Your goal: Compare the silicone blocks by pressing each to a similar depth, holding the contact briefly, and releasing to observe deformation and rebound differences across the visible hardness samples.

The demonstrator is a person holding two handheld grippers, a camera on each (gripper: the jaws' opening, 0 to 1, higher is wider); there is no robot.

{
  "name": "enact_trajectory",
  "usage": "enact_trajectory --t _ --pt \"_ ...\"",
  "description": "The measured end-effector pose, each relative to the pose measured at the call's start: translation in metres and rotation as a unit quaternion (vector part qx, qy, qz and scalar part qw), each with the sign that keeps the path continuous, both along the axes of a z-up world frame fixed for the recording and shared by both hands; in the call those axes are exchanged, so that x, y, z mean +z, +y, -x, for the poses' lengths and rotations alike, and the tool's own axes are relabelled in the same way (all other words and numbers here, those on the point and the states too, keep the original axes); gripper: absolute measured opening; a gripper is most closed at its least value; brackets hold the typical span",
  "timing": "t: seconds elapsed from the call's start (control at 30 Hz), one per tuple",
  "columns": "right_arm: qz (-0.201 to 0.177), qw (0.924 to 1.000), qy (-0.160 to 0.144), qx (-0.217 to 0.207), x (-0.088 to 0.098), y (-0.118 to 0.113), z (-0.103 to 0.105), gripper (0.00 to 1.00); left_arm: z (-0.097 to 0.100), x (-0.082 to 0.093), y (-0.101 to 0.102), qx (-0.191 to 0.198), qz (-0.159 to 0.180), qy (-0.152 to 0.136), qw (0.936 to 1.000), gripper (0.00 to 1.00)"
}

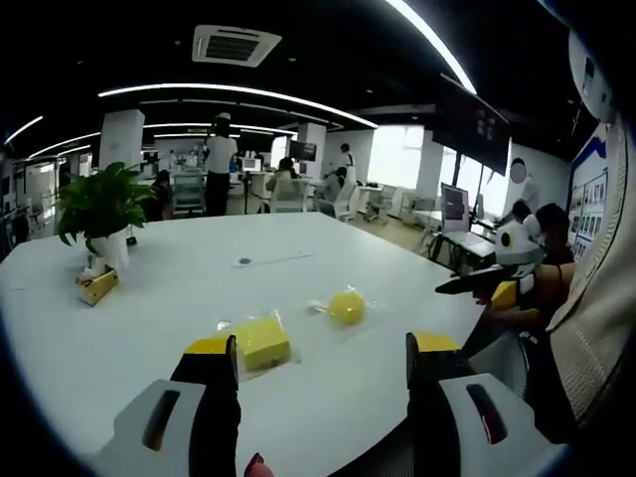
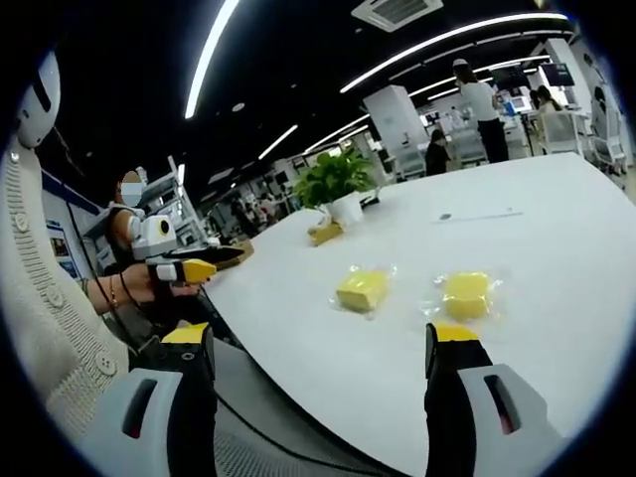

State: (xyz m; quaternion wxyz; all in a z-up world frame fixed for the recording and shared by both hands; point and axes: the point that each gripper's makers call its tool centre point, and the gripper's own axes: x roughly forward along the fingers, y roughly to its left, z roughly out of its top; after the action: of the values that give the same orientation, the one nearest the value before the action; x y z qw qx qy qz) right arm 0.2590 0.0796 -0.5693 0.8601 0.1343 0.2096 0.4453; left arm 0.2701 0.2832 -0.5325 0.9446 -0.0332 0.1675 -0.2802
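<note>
You get bright, even light from long ceiling strips (image 1: 238, 91) and far windows (image 1: 396, 154), which blow out white. The white table (image 2: 556, 248) glares softly with faint shadows. Fisheye bending and slight blur grow toward the edges.

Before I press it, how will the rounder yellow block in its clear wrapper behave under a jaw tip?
The rounder yellow block looks dome-shaped, so an off-centre press may roll or skid it. Its glossy clear wrapper probably slides easily on the smooth white table. It looks small and unanchored, likely light.
</note>
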Motion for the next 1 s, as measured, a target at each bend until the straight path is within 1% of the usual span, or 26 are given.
enact_trajectory --t 0.17,0.23,0.33,0.47,0.6,0.67,0.7,0.83,0.87,0.9,1.0 --pt "0.005 1.0000 0.002 0.007 -0.002 0.000 0.004 0.81 0.003 -0.004 -0.002 0.001 0.002 0.008 1.0000 0.68" --pt "0.008 0.9999 0.004 0.007 -0.003 -0.001 0.004 0.81 0.006 -0.006 -0.004 0.001 0.009 0.015 0.9998 0.68" --pt "0.008 0.9999 0.006 0.008 -0.003 0.000 0.005 0.81 0.006 -0.009 -0.003 0.007 0.030 0.028 0.9991 0.68" --pt "0.009 0.9999 0.006 0.011 -0.003 0.003 0.005 0.81 0.003 -0.012 0.003 0.011 0.031 0.036 0.9988 0.68" --pt "0.012 0.9998 0.010 0.014 -0.003 0.005 0.001 0.81 -0.003 -0.012 0.007 0.017 0.048 0.044 0.9978 0.68" --pt "0.012 0.9998 0.011 0.013 -0.004 0.005 -0.002 0.81 -0.006 -0.012 0.007 0.019 0.075 0.058 0.9953 0.66" --pt "0.013 0.9998 0.011 0.011 -0.005 0.005 -0.004 0.82 -0.009 -0.013 0.008 0.021 0.083 0.062 0.9944 0.65" --pt "0.014 0.9997 0.016 0.008 -0.008 0.007 -0.007 0.82 -0.022 -0.018 0.014 0.025 0.102 0.077 0.9915 0.65" --pt "0.015 0.9997 0.018 0.007 -0.008 0.007 -0.008 0.82 -0.024 -0.020 0.015 0.023 0.111 0.085 0.9899 0.65" --pt "0.013 0.9996 0.023 0.006 -0.010 0.007 -0.009 0.82 -0.025 -0.021 0.014 0.022 0.116 0.090 0.9890 0.66" --pt "0.017 0.9994 0.030 0.009 -0.012 0.009 -0.012 0.82 -0.035 -0.029 0.015 0.023 0.131 0.115 0.9845 0.67"
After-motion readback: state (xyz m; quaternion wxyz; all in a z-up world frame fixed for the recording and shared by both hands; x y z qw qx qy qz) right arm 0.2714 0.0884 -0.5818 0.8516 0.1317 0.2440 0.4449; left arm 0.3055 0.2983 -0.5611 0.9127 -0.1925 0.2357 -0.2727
